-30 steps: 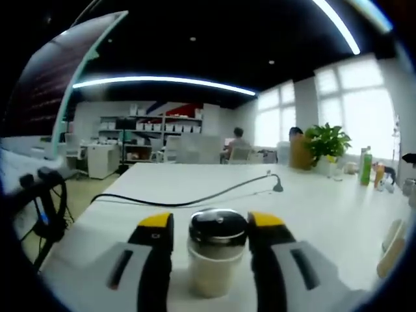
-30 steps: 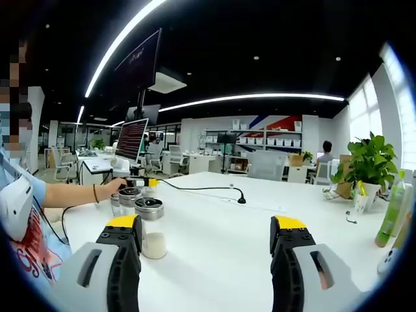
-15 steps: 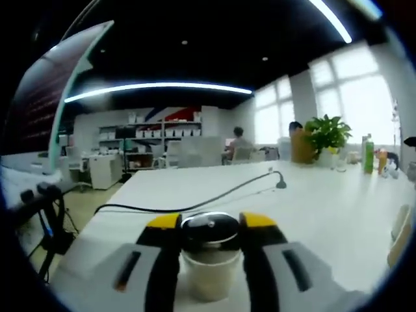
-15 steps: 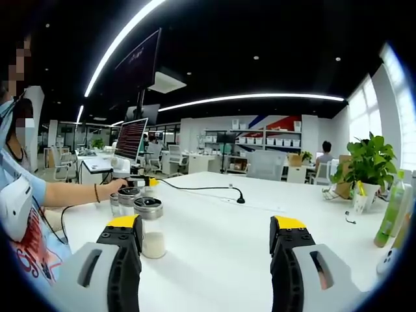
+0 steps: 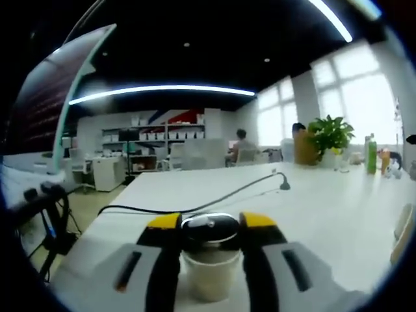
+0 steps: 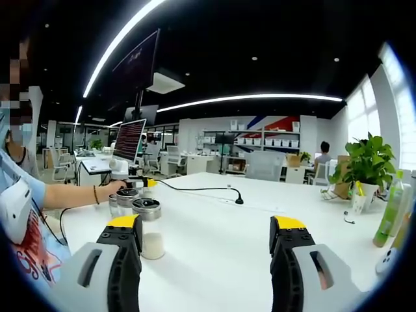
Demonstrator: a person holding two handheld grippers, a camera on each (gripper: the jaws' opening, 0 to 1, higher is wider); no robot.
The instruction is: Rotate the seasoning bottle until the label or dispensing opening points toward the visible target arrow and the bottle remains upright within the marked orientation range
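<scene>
Bottle [image 5: 209, 257] stands upright on the white surface [image 5: 338, 221], pinched between the yellow-tipped jaws of the left hand-held gripper [image 5: 209, 224], which press its dark shiny cap from both sides. Its clear body holds pale seasoning; no label or opening can be made out. The left gripper view also shows a black cable [image 5: 195, 205] trailing across the surface and a potted plant [image 5: 330, 133] far right.

The right gripper view shows the right hand-held gripper [image 6: 207, 227] spread wide, holding nothing. To its left stand several capped jars [image 6: 147, 226], with a person's hand [image 6: 112, 188] by them. A monitor [image 6: 130, 140] sits behind, and a green bottle [image 6: 389, 211] at the right edge.
</scene>
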